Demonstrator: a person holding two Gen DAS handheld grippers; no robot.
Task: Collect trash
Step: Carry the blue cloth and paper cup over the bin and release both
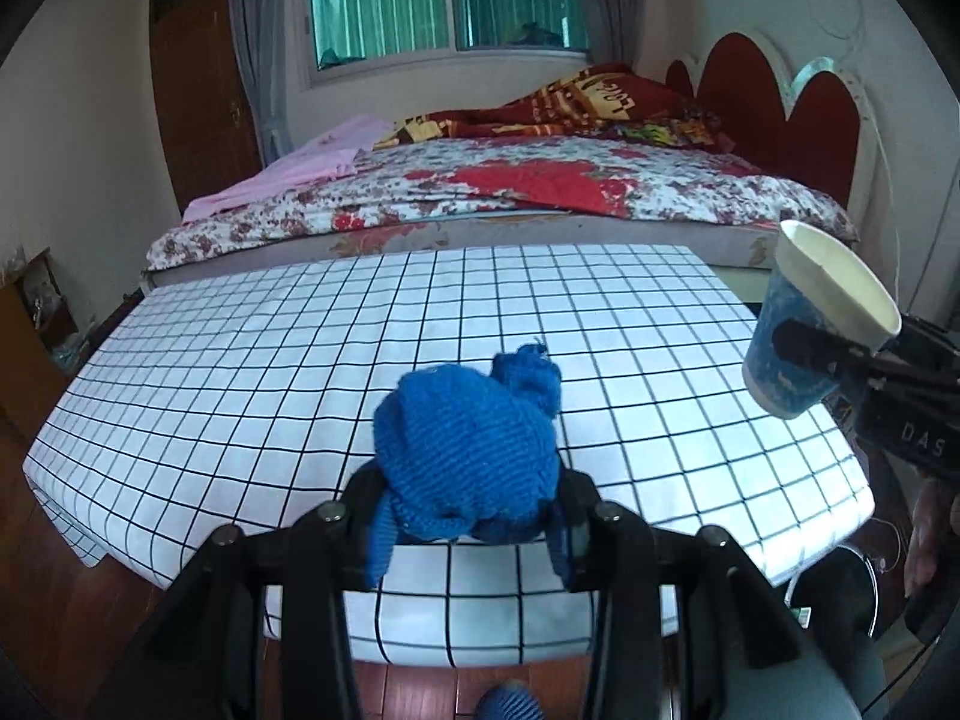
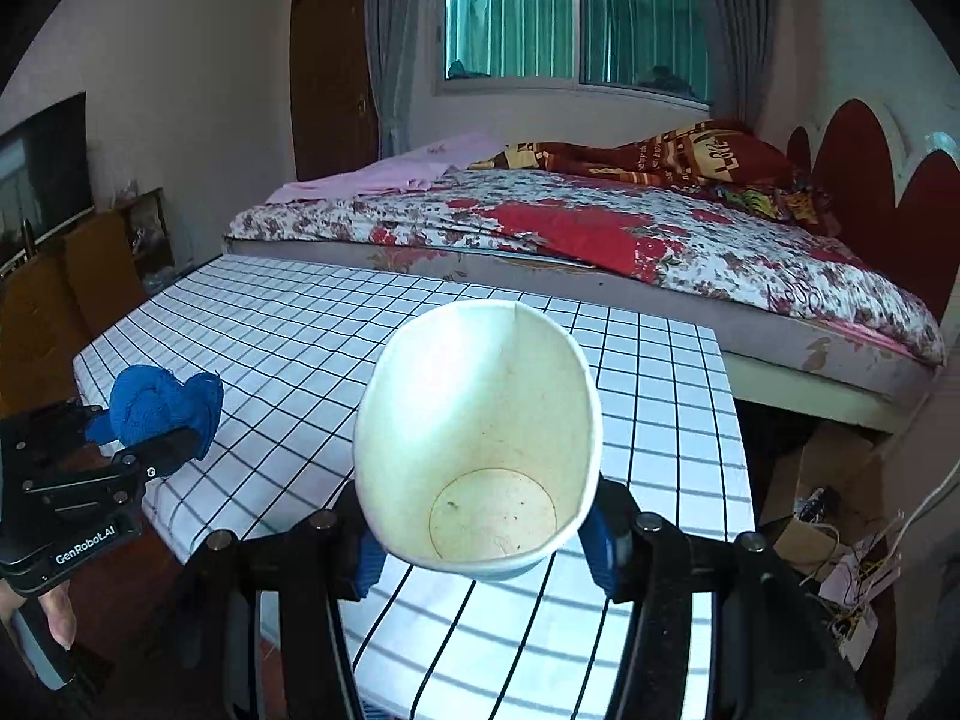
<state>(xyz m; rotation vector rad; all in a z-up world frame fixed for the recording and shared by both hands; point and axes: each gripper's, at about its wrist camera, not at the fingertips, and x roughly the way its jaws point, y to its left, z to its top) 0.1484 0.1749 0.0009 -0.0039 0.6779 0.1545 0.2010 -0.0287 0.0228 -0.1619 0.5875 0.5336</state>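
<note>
My left gripper (image 1: 471,516) is shut on a wad of blue knitted cloth (image 1: 462,450) and holds it above the near edge of the checked table (image 1: 300,360). It also shows at the left of the right wrist view (image 2: 159,444), with the cloth (image 2: 156,402) between its fingers. My right gripper (image 2: 483,540) is shut on a paper cup (image 2: 480,438), blue outside and white inside, empty and tilted toward the camera. The cup (image 1: 804,324) shows at the right edge of the left wrist view, held above the table's right side.
A bed (image 1: 510,186) with a floral cover and red headboard stands right behind the table. A wooden door (image 1: 198,90) and window are at the back wall. A cardboard box with wires (image 2: 828,516) sits on the floor right of the table. A round dark bin (image 1: 840,588) is low right.
</note>
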